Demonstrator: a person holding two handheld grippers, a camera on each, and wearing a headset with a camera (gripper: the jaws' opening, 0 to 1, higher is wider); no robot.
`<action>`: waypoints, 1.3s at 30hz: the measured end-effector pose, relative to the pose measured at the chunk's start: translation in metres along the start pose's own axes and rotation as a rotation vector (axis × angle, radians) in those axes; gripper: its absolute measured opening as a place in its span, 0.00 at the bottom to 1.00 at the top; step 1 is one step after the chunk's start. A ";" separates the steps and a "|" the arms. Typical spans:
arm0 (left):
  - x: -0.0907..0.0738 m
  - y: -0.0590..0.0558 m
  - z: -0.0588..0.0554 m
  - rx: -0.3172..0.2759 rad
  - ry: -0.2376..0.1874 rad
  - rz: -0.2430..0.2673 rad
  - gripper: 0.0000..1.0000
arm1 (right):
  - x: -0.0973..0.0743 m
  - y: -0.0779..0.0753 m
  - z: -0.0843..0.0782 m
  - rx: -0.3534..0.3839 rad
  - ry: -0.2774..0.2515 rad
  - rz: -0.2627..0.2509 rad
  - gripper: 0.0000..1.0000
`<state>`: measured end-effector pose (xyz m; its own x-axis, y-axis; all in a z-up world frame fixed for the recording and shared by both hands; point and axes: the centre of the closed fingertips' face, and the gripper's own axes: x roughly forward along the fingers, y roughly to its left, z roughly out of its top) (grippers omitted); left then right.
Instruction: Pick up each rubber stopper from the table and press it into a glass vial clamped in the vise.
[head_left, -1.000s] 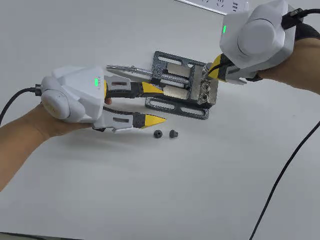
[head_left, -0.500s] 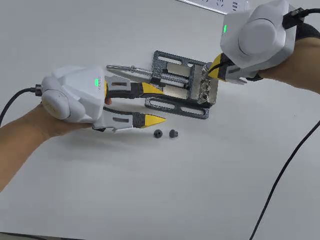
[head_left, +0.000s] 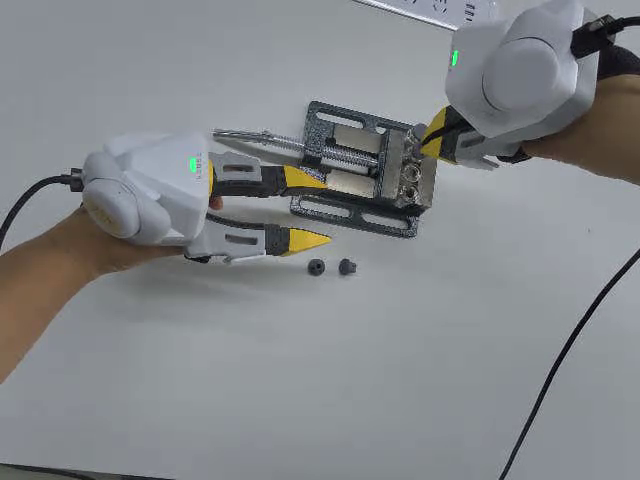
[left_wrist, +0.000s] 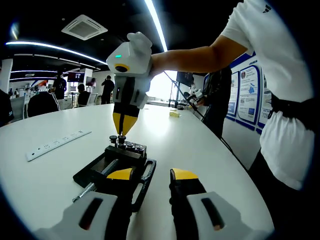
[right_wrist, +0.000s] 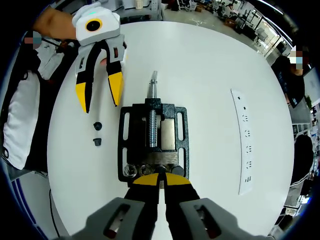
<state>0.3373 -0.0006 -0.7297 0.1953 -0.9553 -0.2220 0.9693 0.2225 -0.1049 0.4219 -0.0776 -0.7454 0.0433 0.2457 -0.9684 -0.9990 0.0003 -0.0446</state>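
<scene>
**Operator:** Condition of the right gripper (right_wrist: 160, 181)?

**Technician:** Its jaws are drawn together, with a thin slit left between the yellow tips. The tips point down onto the row of glass vials (right_wrist: 131, 171) clamped at one end of the vise (right_wrist: 125, 150). Whether a stopper sits between the tips cannot be told.

**Operator:** And the left gripper (head_left: 308, 210)?

**Technician:** Its jaws are spread wide and grip nothing. It is held low over the table (head_left: 300, 390) at the vise's opposite end. One tip lies alongside the screw (head_left: 262, 140) and the other just off the vise base.

**Operator:** Location of the loose parts?

**Technician:** Two rubber stoppers (head_left: 316, 267) lie side by side on the table, just beyond the left gripper's nearer tip. They are near the vise base but not touching it. A power strip (right_wrist: 245, 150) lies well apart, on the far side of the vise.
</scene>
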 end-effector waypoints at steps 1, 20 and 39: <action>0.000 0.000 0.000 0.000 -0.001 0.000 0.26 | 0.000 0.000 0.000 0.000 -0.001 -0.001 0.03; 0.002 0.000 -0.001 -0.004 0.000 -0.002 0.26 | 0.002 0.001 0.001 -0.011 -0.001 0.011 0.05; 0.003 0.001 0.000 -0.003 0.001 -0.004 0.25 | 0.002 0.001 0.001 -0.023 0.001 0.009 0.03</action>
<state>0.3383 -0.0030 -0.7305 0.1911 -0.9560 -0.2227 0.9696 0.2191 -0.1086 0.4205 -0.0767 -0.7469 0.0348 0.2443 -0.9691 -0.9988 -0.0243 -0.0420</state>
